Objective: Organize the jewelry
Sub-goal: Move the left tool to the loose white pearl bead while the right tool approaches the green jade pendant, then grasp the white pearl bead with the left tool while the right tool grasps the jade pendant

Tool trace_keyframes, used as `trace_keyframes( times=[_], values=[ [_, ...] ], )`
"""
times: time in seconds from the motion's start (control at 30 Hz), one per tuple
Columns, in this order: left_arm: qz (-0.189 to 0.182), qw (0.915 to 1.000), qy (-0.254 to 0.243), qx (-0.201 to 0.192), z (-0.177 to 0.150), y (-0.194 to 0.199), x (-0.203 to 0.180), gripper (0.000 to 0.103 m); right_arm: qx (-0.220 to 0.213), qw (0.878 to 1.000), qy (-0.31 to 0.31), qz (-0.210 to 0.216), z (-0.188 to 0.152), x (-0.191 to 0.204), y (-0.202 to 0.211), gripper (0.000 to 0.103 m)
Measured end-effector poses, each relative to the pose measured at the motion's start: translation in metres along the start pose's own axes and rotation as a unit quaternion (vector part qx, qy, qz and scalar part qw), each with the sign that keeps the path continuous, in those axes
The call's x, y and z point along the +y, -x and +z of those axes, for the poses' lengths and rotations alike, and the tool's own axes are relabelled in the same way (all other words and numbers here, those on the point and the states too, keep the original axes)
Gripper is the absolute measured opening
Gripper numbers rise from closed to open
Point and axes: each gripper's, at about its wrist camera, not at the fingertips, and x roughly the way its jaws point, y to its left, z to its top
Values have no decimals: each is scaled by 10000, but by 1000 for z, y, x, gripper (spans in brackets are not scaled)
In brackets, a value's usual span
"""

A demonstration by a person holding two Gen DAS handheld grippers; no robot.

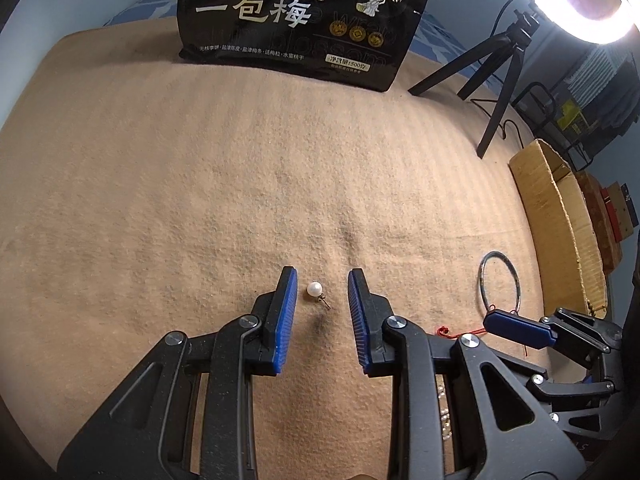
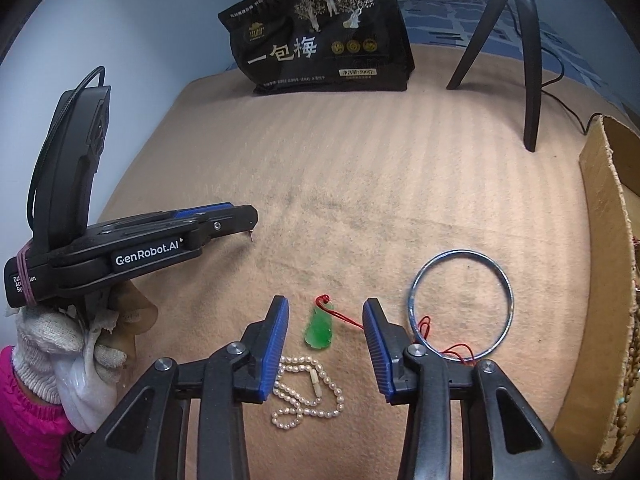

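A pearl stud earring (image 1: 315,289) lies on the tan cloth (image 1: 200,184) between the open fingers of my left gripper (image 1: 322,294), nearer the left pad. In the right wrist view a green jade pendant (image 2: 319,330) on a red cord lies between the open fingers of my right gripper (image 2: 325,330). A pearl bracelet (image 2: 308,394) lies just below it. A silver bangle (image 2: 460,305) lies to the right, also in the left wrist view (image 1: 500,282). The left gripper (image 2: 250,220) shows side-on at left, the right gripper (image 1: 516,328) at lower right.
A cardboard box (image 2: 608,280) stands at the right edge, with a bead string hanging inside; it also shows in the left wrist view (image 1: 560,216). A black snack bag (image 1: 304,16) stands at the back. A black tripod (image 2: 516,40) with a ring light (image 1: 584,0) stands at back right.
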Motion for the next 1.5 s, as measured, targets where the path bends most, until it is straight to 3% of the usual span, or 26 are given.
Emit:
trace_keyframes(
  times=[0.8, 0.93, 1.1, 1.5],
  values=[
    [128, 9998, -102, 86, 2, -18, -4, 22, 223, 9997, 48, -118, 9, 6, -26, 37],
    [217, 9996, -154, 93, 2, -21, -6, 13, 270, 9992, 156, -254, 8, 11, -32, 34],
    [254, 9996, -123, 72, 4, -23, -5, 9, 300, 9978, 311, -512, 8, 15, -38, 16],
    [214, 9997, -31, -103, 6, -6, -4, 9, 5, 9999, 25, -165, 7, 8, -13, 7]
  ],
)
